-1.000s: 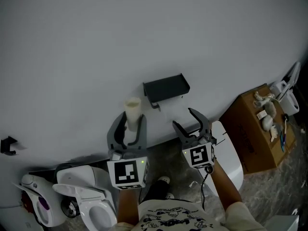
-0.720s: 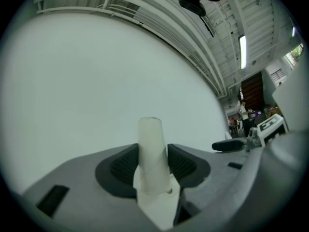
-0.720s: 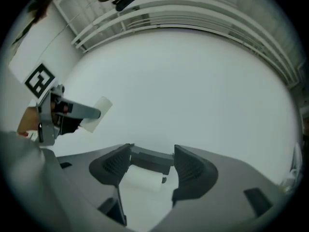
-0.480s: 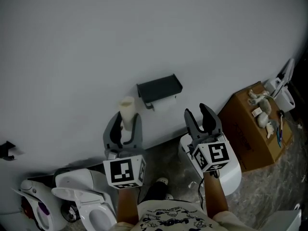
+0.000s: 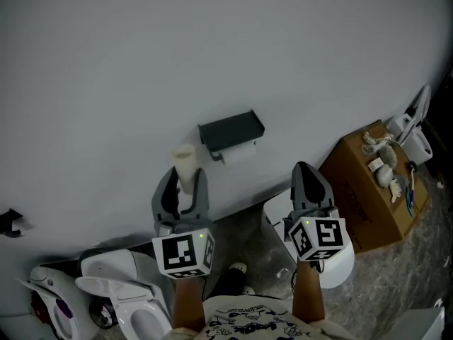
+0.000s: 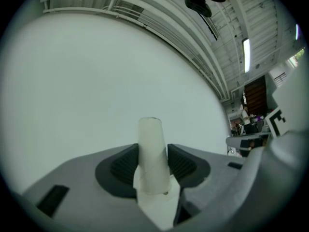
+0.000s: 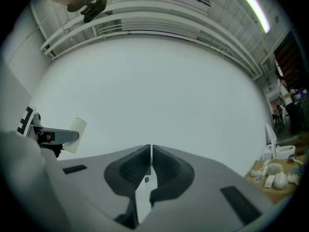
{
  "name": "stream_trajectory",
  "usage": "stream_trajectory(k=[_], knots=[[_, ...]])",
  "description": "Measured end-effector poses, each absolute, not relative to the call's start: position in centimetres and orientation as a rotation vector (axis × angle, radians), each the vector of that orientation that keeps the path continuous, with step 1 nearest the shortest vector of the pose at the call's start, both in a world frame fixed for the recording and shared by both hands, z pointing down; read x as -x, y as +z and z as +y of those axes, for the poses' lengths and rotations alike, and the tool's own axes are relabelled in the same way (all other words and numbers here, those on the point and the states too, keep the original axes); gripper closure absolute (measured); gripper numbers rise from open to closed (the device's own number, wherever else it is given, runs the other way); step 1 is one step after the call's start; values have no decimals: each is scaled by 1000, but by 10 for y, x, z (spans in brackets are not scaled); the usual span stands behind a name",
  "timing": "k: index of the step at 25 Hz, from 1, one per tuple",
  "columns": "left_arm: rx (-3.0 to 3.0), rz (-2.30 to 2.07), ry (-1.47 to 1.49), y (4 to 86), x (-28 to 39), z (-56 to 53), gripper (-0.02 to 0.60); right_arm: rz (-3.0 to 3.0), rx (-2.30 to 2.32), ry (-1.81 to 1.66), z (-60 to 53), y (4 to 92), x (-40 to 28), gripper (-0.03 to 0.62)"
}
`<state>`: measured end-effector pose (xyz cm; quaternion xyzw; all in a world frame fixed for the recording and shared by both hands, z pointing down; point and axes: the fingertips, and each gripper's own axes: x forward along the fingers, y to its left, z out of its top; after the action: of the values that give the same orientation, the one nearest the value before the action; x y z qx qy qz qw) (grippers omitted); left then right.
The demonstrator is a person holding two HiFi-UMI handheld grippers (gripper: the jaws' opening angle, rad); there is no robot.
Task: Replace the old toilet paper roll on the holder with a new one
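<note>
Right claw [image 5: 304, 168] rose, closing (seemingly empty).

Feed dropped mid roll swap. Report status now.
Left gripper shut on bare cardboard tube, upright. Right gripper: fingers just closed, nothing between them. Holder on wall ahead, nothing in the way.

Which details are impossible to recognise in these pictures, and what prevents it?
- Head view: the pale shape under the black wall-mounted paper holder is too small and dim to identify.
- Both gripper views: that holder does not show.
- Head view: the objects on the brown cardboard box are too small to name.
- Head view: the white toilet is cut off by the bottom edge.
</note>
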<state>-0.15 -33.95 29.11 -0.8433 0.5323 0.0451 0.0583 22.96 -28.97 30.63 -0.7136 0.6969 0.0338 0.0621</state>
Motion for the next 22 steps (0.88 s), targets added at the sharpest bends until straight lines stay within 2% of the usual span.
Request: stream_trajectory(k=[22], knots=[[2543,1610,135,287,-8,-332,388,2080,2140,76,-279,301,-244,572]])
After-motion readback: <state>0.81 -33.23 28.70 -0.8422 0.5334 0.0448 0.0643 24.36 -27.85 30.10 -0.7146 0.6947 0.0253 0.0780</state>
